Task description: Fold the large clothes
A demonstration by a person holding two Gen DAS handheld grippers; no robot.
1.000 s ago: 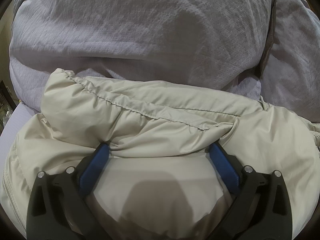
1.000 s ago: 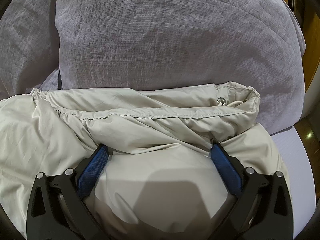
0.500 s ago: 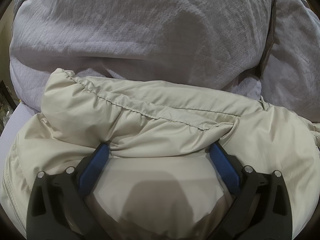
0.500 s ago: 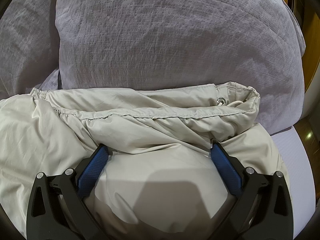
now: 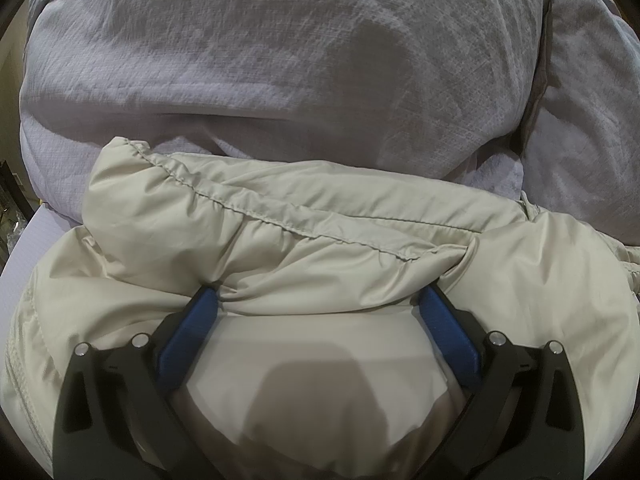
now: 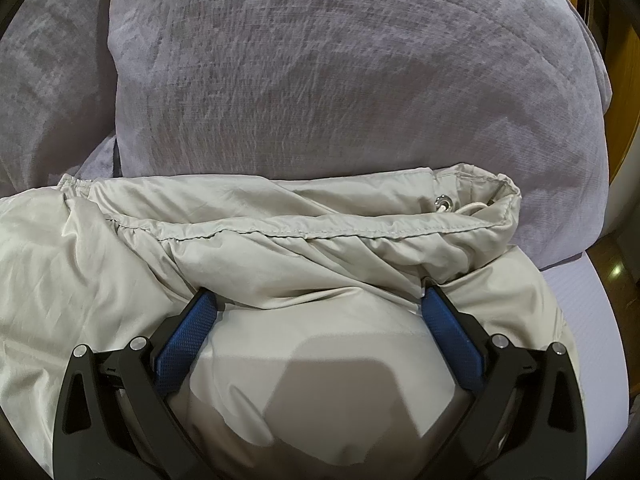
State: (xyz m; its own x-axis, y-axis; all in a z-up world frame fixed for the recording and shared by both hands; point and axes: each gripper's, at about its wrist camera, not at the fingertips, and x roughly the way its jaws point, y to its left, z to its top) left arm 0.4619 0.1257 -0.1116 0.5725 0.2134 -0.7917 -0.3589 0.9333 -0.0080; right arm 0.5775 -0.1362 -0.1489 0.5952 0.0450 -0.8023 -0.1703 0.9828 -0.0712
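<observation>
1. Puffy jacket [image 5: 320,240], cream color, lies on a bed, its top edge right up against the gray pillows [image 5: 280,72].
2. L gripper [image 5: 318,300] sits low on the jacket. Its blue pads [image 5: 188,340] are wide apart, w/ a soft bulge of jacket between them. The tips push into a fold of cloth, but nothing is pinched.
3. R gripper [image 6: 318,298] looks the same: blue pads [image 6: 184,340] wide apart, tips tucked under a bunched fold, jacket bulging up between them.
4. A stitched seam [image 5: 288,224] runs across the jacket in the L view, w/ gathers along it.
5. In the R view the same kind of seam runs along the hem [image 6: 320,228]. Near the right end there is a small metal eyelet [image 6: 442,202] w/ a white cord [image 6: 472,209] coming out of it.
6. One big gray pillow [image 6: 340,80] fills the top of the R view, and a 2nd one [image 6: 48,80] is on its left, touching it.
7. White bed sheet [image 6: 588,320] shows at the right side of the R view, next to the jacket. Brown wood [image 6: 624,80] is at the far right edge.
</observation>
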